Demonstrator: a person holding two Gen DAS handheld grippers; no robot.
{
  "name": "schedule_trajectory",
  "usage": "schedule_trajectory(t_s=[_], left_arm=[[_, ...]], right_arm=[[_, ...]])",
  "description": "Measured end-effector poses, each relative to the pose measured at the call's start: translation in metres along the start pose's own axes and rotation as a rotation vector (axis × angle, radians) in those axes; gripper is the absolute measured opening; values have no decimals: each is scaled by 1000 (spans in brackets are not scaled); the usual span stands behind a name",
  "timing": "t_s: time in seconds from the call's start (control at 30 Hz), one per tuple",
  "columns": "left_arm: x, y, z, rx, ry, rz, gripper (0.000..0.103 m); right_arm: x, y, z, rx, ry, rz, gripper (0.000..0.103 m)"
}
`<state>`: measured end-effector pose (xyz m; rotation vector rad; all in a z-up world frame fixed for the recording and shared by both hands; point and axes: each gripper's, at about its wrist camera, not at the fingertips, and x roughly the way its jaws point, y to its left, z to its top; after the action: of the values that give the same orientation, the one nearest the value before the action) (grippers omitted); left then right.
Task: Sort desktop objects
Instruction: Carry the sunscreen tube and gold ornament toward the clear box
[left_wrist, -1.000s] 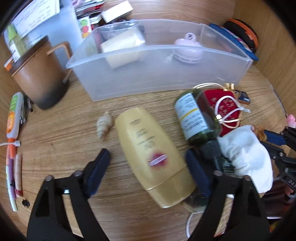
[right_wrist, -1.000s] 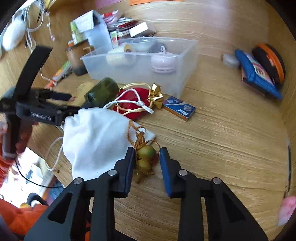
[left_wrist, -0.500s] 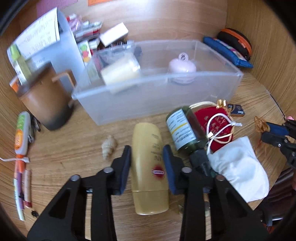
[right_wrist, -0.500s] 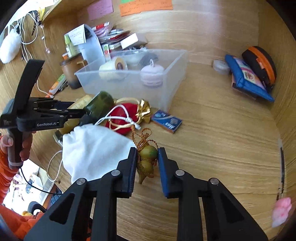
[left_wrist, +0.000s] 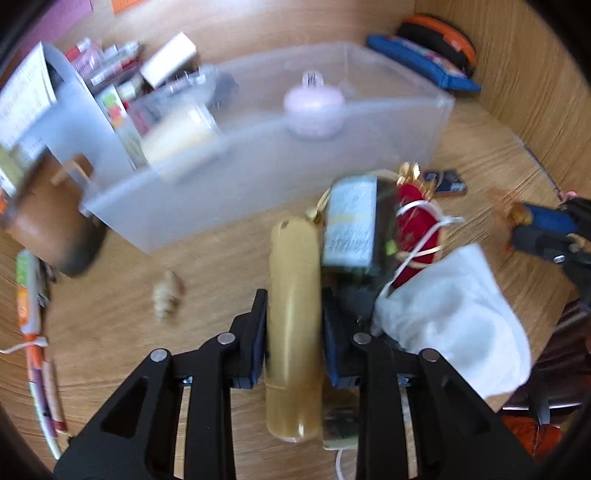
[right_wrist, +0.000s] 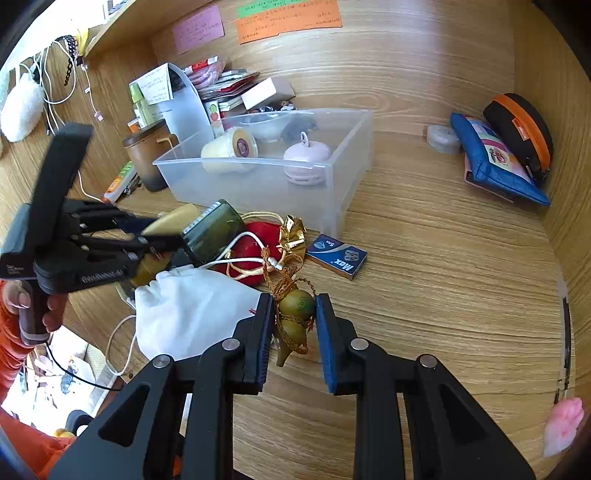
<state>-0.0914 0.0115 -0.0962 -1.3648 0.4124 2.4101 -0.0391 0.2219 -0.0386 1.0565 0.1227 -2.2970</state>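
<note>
A yellow-gold lotion tube (left_wrist: 293, 280) stands edge-on between the pads of my left gripper (left_wrist: 293, 317), whose jaws are closing and press on it. The tube appears lifted off the desk, beside the dark green bottle (left_wrist: 354, 225). From the right wrist view, the left gripper (right_wrist: 147, 236) carries the tube (right_wrist: 173, 218) in front of the clear plastic bin (right_wrist: 332, 184). My right gripper (right_wrist: 294, 317) is shut on a small green gourd charm (right_wrist: 295, 306) with a gold cord, held above the wood.
A red pouch (right_wrist: 258, 240), a white drawstring bag (right_wrist: 192, 310) and a blue Max box (right_wrist: 336, 256) lie before the bin. A brown mug (right_wrist: 147, 155) stands left of it. A blue pouch (right_wrist: 495, 158) and a black-orange case (right_wrist: 521, 125) lie far right. A small shell (left_wrist: 168, 295) lies left.
My left gripper went from wide open around the lying tube to closed on it, and the tube turned edge-on. The right gripper rose a little with the gourd charm.
</note>
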Motion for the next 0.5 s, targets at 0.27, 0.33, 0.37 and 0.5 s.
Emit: schedule_trajectory(t_s=[0.27,0.33,0.37,0.5], left_arm=[[-8,11,4,-42,-62,44,25],[-17,16,5,-58,-91,53,25],[-21,19,6,-64,-103,59,25],[-40,31,9,-75,-150,90,25]], right_arm=[[-6,-2,7,17,-23,16,21],[-9,-4,13,18,-35,21,21],[-9,-4,13,18,-35,21,21],[-17,-4,31,8,-68,19,21]])
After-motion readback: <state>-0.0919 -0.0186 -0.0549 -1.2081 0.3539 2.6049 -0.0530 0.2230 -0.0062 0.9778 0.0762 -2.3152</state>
